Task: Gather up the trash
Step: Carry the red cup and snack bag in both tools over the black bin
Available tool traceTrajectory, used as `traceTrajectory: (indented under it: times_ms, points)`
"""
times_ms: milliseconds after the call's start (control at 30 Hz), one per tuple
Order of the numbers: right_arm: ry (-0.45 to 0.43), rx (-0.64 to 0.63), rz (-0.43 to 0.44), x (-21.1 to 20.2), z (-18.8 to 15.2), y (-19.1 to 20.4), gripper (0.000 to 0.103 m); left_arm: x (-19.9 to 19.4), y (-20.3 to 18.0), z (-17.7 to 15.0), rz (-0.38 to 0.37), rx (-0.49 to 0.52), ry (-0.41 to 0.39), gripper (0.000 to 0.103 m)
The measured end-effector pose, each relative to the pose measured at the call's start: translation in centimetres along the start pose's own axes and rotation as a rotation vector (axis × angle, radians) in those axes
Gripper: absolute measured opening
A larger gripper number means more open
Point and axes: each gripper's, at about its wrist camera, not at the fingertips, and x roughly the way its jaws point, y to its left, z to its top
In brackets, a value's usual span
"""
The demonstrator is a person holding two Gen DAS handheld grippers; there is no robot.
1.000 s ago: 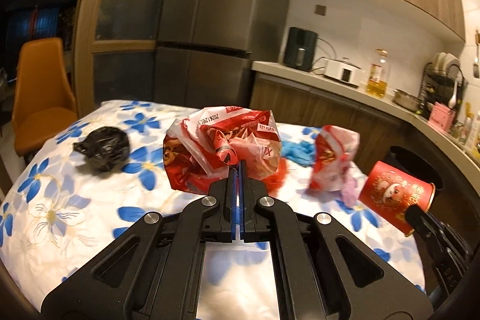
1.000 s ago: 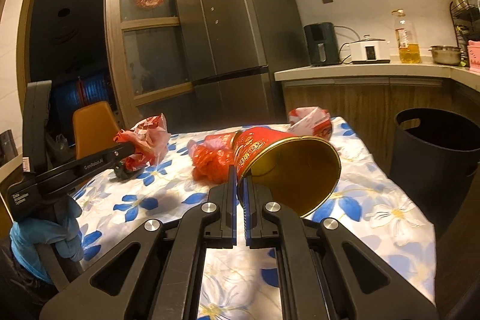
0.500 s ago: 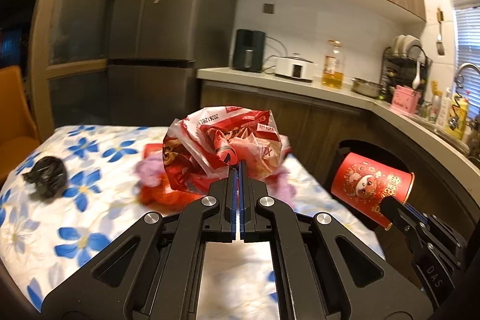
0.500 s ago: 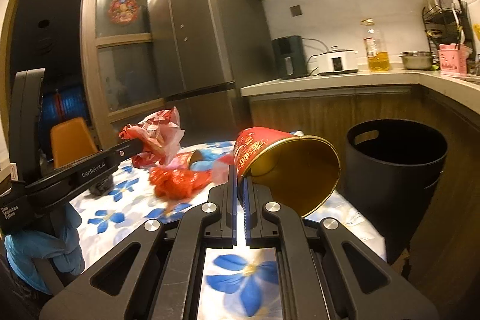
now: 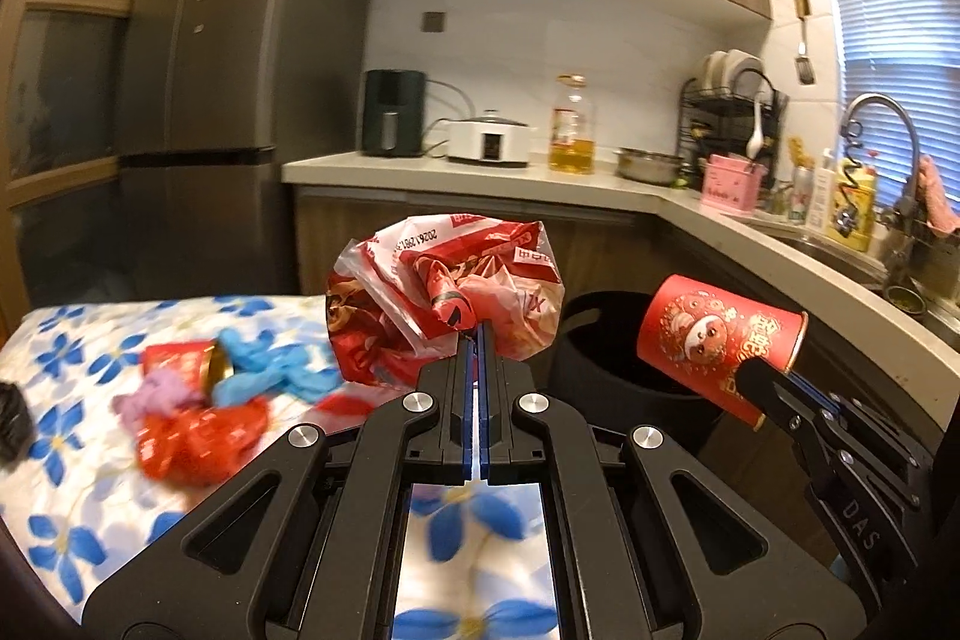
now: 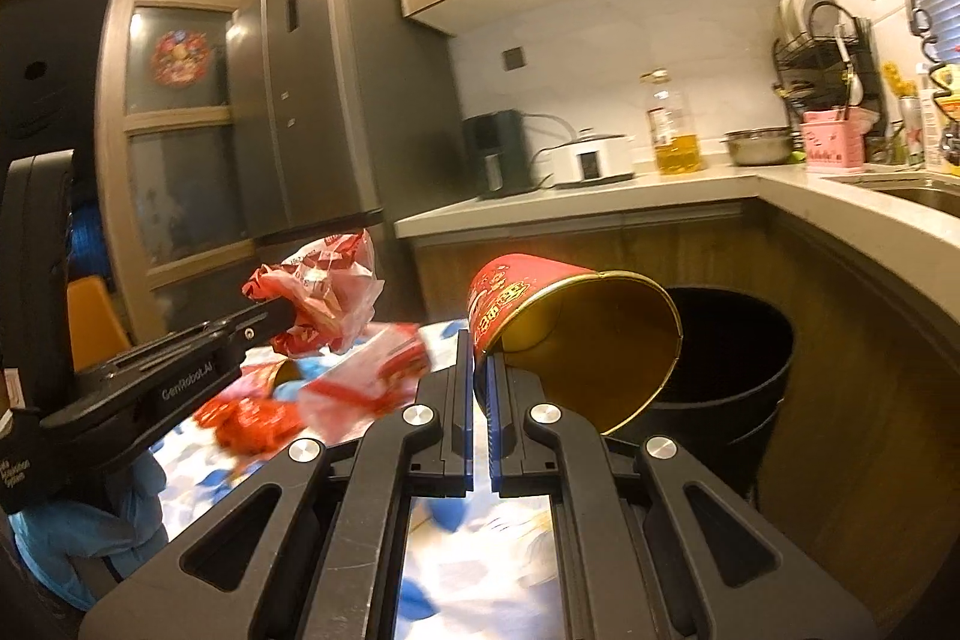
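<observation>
L gripper clamps crumpled wrapper; R gripper pinches cup rim. Bin sits ahead-right, R nearer.

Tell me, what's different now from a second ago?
Both tongs have swung away from the flowered table toward the black bin, which now shows right behind what they carry. Nothing was picked up or dropped: the left tongs stay clamped on the crumpled red wrapper, the right tongs on the rim of the red paper cup. The rest of the litter lies on the table.
</observation>
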Motion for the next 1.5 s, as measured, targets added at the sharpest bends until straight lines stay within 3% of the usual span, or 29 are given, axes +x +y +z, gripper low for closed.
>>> traceTrajectory:
  times_ms: [533, 1400, 1500]
  points:
    - [-0.030, 0.060, -0.127, 3.4, 2.3, -6.6, 0.004, 7.6, -7.9, 1.9, -0.153, 0.066, -0.005, 0.000]
    - [0.033, 0.091, -0.150, 7.5, 2.1, -9.9, 0.005, 14.5, -10.0, 0.3, -0.247, 0.060, 0.082, 0.000]
    - [0.042, 0.114, -0.147, 7.8, 1.9, -10.3, 0.009, 15.0, -10.1, 0.1, -0.246, 0.065, 0.092, 0.001]
